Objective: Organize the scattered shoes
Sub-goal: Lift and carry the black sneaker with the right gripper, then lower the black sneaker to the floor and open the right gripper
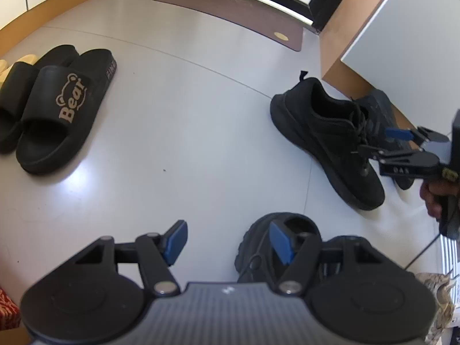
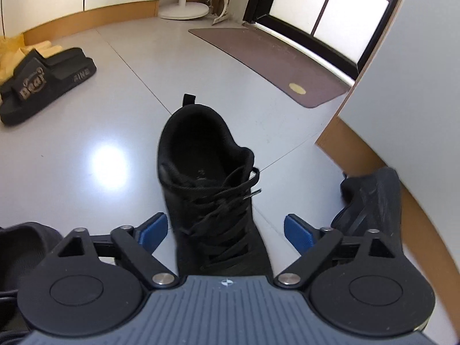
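black sneaker (image 2: 207,178) between parted fingers (image 2: 153,230)

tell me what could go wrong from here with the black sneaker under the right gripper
The right gripper stands open over the black sneaker, and its loose laces could snag a pad. A second dark shoe lies against the cabinet base, so pairing them there could jam or bump it.

Brown doormat (image 2: 276,63), white fan base (image 2: 184,10)

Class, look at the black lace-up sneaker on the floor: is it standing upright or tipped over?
Upright. The black sneaker rests sole-down on the floor, its opening facing up and laces on top.
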A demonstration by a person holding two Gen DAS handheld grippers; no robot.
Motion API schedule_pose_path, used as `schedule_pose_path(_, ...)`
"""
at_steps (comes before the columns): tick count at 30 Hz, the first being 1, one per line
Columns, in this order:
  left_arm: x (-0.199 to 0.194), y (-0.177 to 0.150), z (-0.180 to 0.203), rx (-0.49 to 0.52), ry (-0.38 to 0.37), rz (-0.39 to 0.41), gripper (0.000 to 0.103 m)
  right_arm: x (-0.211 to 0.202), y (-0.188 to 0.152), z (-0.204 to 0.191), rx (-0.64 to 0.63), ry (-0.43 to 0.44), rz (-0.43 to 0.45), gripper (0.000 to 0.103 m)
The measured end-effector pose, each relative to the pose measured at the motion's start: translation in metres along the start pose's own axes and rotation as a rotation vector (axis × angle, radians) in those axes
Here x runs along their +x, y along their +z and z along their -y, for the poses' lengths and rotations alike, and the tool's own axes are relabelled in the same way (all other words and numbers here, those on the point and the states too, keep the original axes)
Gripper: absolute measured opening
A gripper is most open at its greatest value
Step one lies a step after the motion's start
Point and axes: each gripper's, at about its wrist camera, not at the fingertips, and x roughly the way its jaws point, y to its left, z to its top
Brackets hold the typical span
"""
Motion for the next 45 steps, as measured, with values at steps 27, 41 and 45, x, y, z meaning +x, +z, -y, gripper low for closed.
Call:
schedule_pose_path(27,0.002,-0.002,0.005,0.004,-0.009,0.0,0.07,0.038,-0.007,0.024,0.371,0.039,-0.199,0.06)
schedule_pose_path(41,0.001,-0.001,-0.002,-0.012,-0.017,0.007,0.07,0.045,0.007,0.032,0.174,0.133,-0.374,0.074)
schedule_pose_path(45,0.004,-0.003,-0.002,-0.008,-0.013,-0.009,0.07,0.052,0.007,0.037,0.089,0.131,-0.35,0.087)
